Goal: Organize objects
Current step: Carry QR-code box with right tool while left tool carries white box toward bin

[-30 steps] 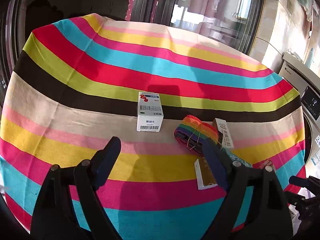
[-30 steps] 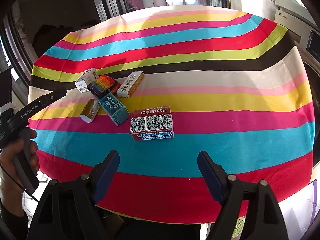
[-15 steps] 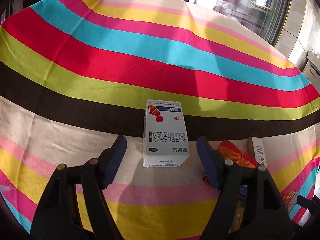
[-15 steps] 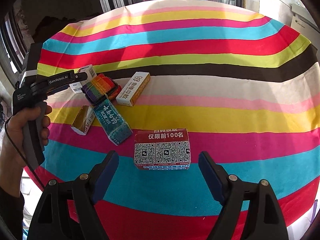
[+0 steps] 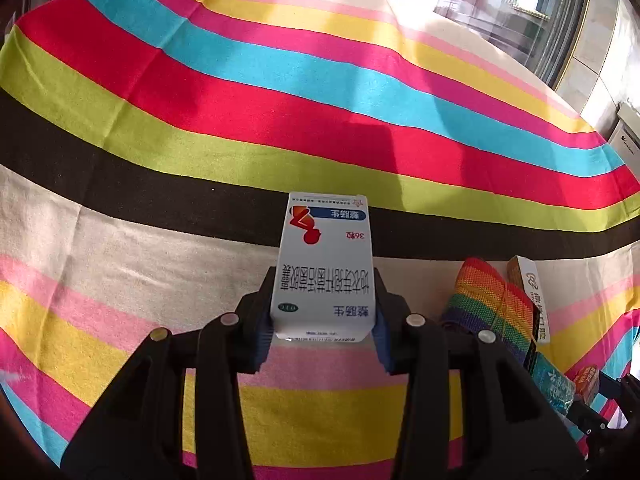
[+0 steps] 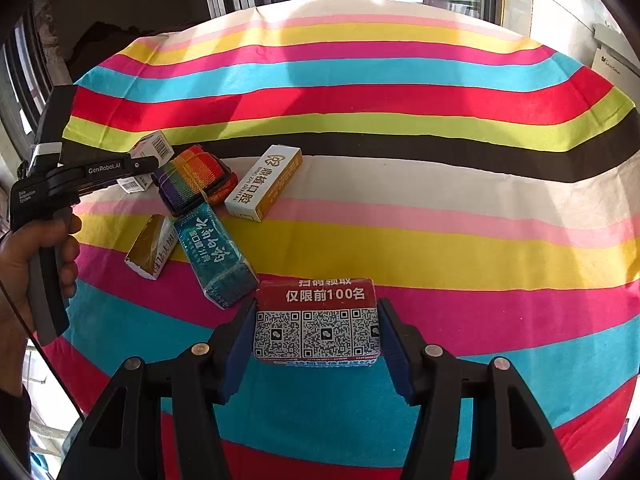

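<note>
Now left gripper point(image 5: 324, 320) clamps white box point(image 5: 326, 264); right gripper point(image 6: 318, 340) clamps red packet point(image 6: 316, 320).

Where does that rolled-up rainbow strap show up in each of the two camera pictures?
Left wrist view: the rainbow strap lies at the lower right, right of the white box.
Right wrist view: the rainbow strap lies at the left of centre.
Shared landmark: the white and yellow box, just right of it in both.
</note>
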A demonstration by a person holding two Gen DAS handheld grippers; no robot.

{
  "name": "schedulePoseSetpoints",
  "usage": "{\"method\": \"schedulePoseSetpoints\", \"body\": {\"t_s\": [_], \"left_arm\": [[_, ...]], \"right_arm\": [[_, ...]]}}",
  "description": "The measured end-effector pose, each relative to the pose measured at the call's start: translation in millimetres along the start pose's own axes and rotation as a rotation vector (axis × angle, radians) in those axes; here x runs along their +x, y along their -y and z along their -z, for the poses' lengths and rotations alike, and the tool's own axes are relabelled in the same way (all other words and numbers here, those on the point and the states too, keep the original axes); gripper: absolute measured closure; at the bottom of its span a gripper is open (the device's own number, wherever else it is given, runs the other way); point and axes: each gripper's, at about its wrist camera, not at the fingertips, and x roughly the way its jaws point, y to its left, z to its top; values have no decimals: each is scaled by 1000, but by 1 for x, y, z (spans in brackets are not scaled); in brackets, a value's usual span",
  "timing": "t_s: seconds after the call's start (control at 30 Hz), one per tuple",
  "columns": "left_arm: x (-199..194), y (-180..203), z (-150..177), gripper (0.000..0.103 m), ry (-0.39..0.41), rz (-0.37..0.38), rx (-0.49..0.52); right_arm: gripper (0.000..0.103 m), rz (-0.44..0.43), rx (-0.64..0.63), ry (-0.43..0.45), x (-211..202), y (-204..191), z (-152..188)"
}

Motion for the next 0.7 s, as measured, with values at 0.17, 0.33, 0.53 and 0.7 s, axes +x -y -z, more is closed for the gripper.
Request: {"method": "schedulePoseSetpoints", "body": {"t_s": [0.17, 0.33, 0.53, 0.7], "left_arm": [[-23, -7, 21, 57, 3, 1, -24], [-44, -10, 45, 57, 0, 13, -50], [-67, -6, 71, 58, -10, 39, -73], [-84, 6, 89, 58, -16, 60, -45]], "right_arm": [[44, 5, 2, 5, -4, 0, 5], [44, 8, 2, 11, -10, 0, 14], [44, -12, -8, 14, -20, 1, 26], [44, -14, 0, 23, -30, 3, 38]]}}
